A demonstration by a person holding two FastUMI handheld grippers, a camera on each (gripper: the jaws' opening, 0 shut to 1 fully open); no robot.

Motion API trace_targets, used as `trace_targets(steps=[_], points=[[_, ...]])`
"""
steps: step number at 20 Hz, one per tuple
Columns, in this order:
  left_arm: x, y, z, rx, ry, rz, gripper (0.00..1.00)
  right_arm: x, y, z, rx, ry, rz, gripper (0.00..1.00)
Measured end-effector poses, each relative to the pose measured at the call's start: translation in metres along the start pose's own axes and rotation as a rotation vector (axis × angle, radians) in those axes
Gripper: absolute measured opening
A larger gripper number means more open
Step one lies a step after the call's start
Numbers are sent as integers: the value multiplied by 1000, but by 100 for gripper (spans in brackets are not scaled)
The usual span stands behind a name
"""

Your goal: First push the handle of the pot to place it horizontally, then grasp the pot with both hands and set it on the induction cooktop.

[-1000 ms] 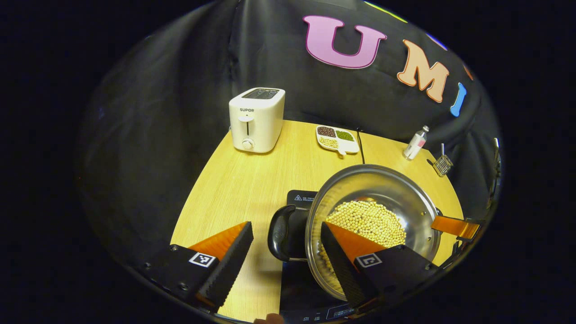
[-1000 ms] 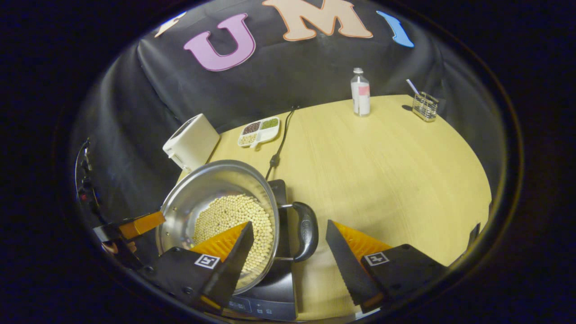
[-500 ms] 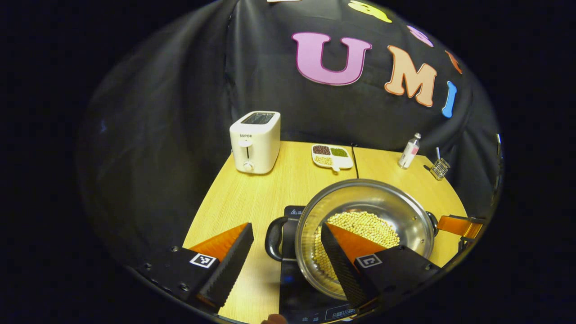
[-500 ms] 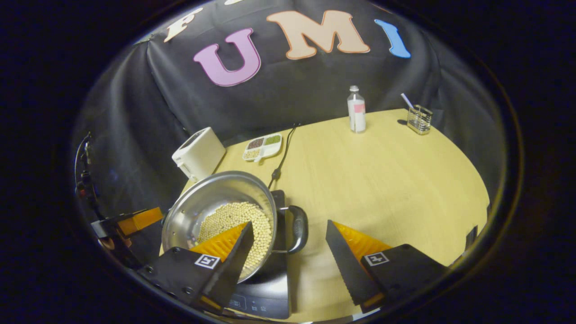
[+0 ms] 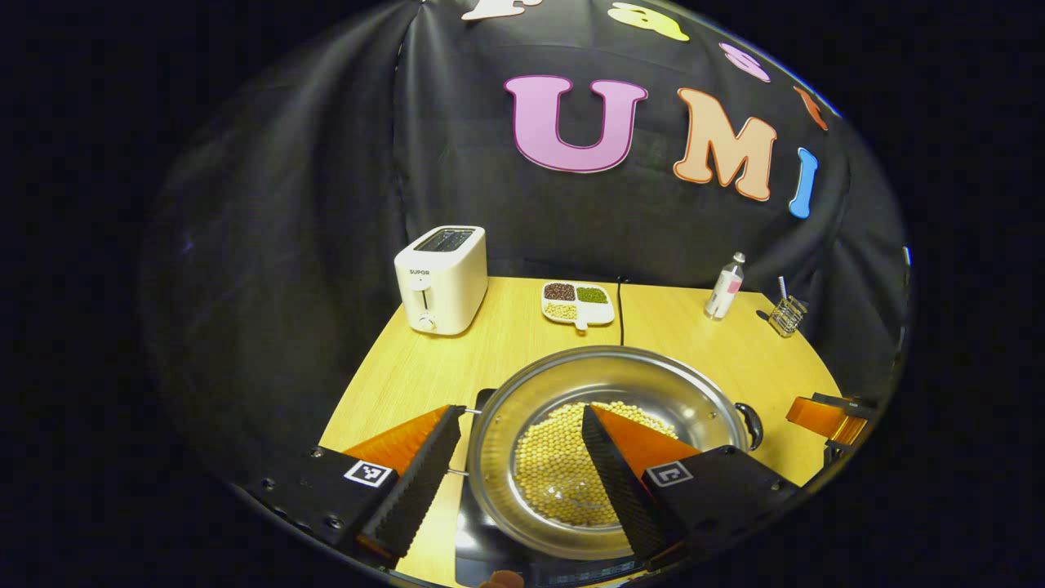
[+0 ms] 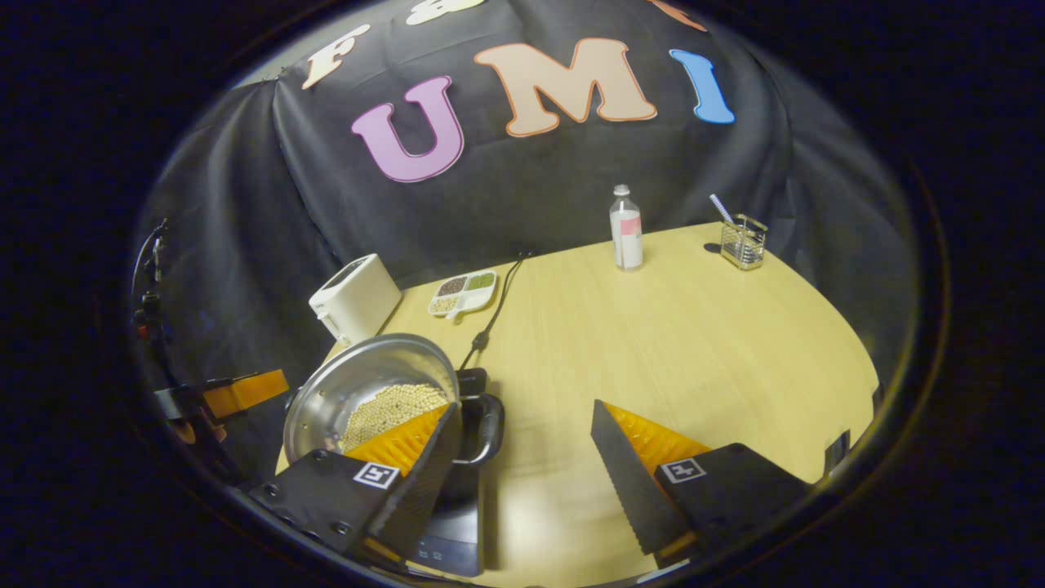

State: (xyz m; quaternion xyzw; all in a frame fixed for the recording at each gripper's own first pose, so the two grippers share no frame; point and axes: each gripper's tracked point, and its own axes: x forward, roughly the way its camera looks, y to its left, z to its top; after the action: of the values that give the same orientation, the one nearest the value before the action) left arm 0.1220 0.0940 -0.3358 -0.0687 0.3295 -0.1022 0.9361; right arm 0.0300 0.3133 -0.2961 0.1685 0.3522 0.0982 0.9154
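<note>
Here, in the left gripper view, the left gripper (image 5: 516,457) is spread wide and grips nothing; the pot (image 5: 608,392) of beans sits on the induction cooktop (image 5: 482,539), its near rim between the fingers. In the right gripper view, the right gripper (image 6: 522,457) also gapes empty, and the pot's handle (image 6: 483,429) lies just inside its left finger, the pot on the cooktop beyond that. Likely the task is nearly complete.

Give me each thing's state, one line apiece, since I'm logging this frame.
pot: on the induction cooktop, lidless, holding pale beans
induction cooktop: under the pot
left gripper: jaws open
right gripper: jaws open, holding nothing
toaster: upright
bottle: upright, capped
divided dish: compartments filled
</note>
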Motion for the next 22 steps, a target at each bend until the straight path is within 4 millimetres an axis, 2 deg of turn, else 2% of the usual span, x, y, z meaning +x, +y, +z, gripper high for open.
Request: trace_targets(steps=[3, 7, 10, 12, 13, 14, 16, 17, 19, 20, 21, 22], points=[[-6, -35, 8, -2, -30, 5, 97, -8, -37, 29, -24, -56, -15, 99], [-15, -97, 39, -62, -114, 23, 97, -32, -97, 86, -59, -170, -40, 100], [-33, -139, 84, -74, -251, 52, 97, -58, -146, 144, -101, -291, -66, 99], [-51, -163, 115, -58, -332, 86, 97, -72, -170, 179, -148, -360, -88, 99], [-60, -177, 131, -49, -379, 98, 97, -85, -181, 201, -184, -406, -98, 92], [-70, -190, 147, -41, -426, 107, 93, -98, -192, 222, -219, -460, -108, 92], [-91, -214, 176, -29, -527, 123, 92, -119, -201, 258, -281, -554, -120, 92], [-101, -225, 185, -25, -564, 131, 96, -130, -204, 271, -305, -588, -114, 92], [-118, -245, 197, -11, -611, 142, 92, -146, -206, 289, -331, -633, -96, 93], [-125, -255, 203, -4, -624, 140, 96, -153, -208, 298, -342, -657, -87, 94], [-128, -267, 204, 4, -631, 136, 92, -158, -208, 307, -346, -676, -78, 100], [-133, -274, 207, 12, -646, 140, 92, -161, -208, 312, -340, -688, -68, 98]])
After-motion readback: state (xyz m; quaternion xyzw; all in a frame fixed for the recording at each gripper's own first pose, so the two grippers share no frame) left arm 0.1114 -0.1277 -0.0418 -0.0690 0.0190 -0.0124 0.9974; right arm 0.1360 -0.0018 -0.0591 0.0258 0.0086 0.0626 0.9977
